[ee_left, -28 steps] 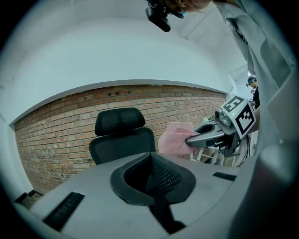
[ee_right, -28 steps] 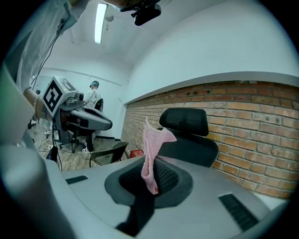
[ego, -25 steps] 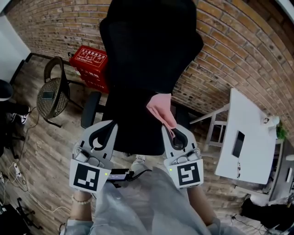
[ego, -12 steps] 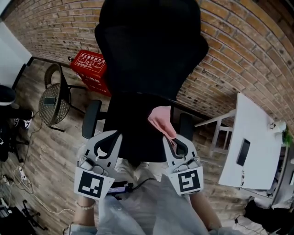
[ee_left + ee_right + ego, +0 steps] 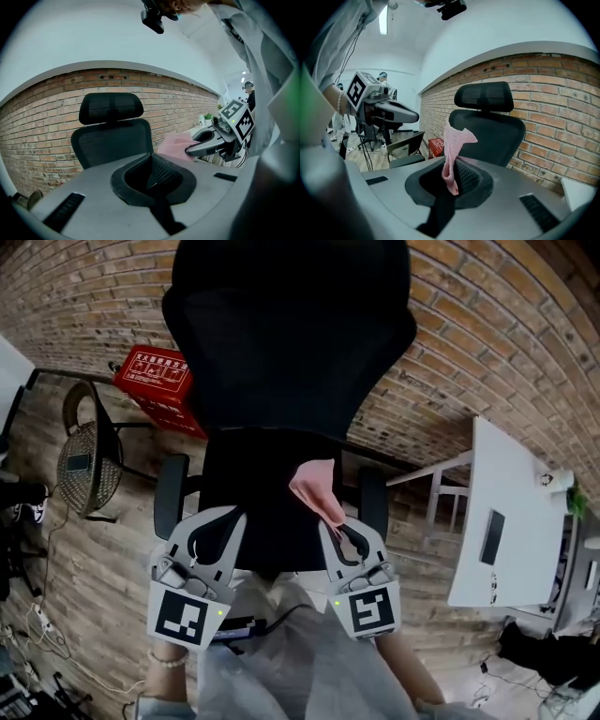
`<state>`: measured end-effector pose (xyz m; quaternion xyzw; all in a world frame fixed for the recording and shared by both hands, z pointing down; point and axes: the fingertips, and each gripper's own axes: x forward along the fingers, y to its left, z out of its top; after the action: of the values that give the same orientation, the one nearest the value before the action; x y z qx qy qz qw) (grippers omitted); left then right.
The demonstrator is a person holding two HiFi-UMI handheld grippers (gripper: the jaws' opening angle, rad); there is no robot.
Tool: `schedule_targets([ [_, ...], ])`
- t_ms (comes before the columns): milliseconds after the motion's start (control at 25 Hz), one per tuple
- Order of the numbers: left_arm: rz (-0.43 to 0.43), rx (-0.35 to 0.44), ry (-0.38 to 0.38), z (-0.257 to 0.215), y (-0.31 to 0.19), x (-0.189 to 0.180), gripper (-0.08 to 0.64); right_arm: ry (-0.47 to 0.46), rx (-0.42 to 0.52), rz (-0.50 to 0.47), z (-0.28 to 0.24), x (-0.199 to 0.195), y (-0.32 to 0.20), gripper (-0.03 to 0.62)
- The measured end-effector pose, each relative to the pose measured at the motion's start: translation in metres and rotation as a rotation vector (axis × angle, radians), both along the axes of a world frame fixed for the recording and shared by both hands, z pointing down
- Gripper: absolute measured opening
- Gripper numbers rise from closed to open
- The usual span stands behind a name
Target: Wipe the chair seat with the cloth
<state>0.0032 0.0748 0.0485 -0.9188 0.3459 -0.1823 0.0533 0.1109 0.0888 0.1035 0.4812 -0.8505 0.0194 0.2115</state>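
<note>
Cloth (image 5: 317, 491), pink, pinched by its lower end between the jaws of the right gripper (image 5: 339, 525). Its free end stands up past the jaw tips and folds over. The left gripper (image 5: 221, 516) is held just beside the right one and level with it, its jaws pressed together on nothing.

Both grippers sit at the front edge of the black chair seat (image 5: 251, 474), which lies directly beyond their tips. The cloth shows over the right front part of the seat but appears to hang clear of the surface. An armrest (image 5: 172, 495) flanks the seat on the left. Behind the seat rises the backrest (image 5: 281, 343), with the brick wall (image 5: 487, 324) beyond it. A red crate (image 5: 155, 379) and a white table (image 5: 511, 521) stand well apart to either side.

Wiping has probably not yet begun. To do it well:
- Tip the right gripper low, so that the loose fold lies flat on the seat and not the hard jaw tips.
- Keep the pinch firm, since the seat fabric may drag the cloth free.
- Work in overlapping strokes from the backrest side toward the front edge.
- Use the empty left gripper to steady the chair if it turns.
</note>
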Motion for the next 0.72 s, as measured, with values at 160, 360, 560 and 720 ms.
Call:
schedule_targets([
  [160,0.020,-0.016,0.000,0.019,-0.025,-0.014,0.018,-0.011,-0.052,0.048,0.030,-0.008,-0.015,0.054],
  [360,0.037,-0.045,-0.004,0.055,-0.047,-0.032,0.018,-0.013,-0.114,0.100,0.073,-0.013,-0.031,0.054],
  [560,0.045,-0.092,0.013,0.098,-0.063,-0.035,0.018,-0.039,-0.144,0.164,0.107,-0.010,-0.053,0.053],
  [720,0.025,-0.125,0.054,0.130,-0.078,-0.035,0.018,-0.036,-0.163,0.210,0.137,-0.008,-0.068,0.054],
])
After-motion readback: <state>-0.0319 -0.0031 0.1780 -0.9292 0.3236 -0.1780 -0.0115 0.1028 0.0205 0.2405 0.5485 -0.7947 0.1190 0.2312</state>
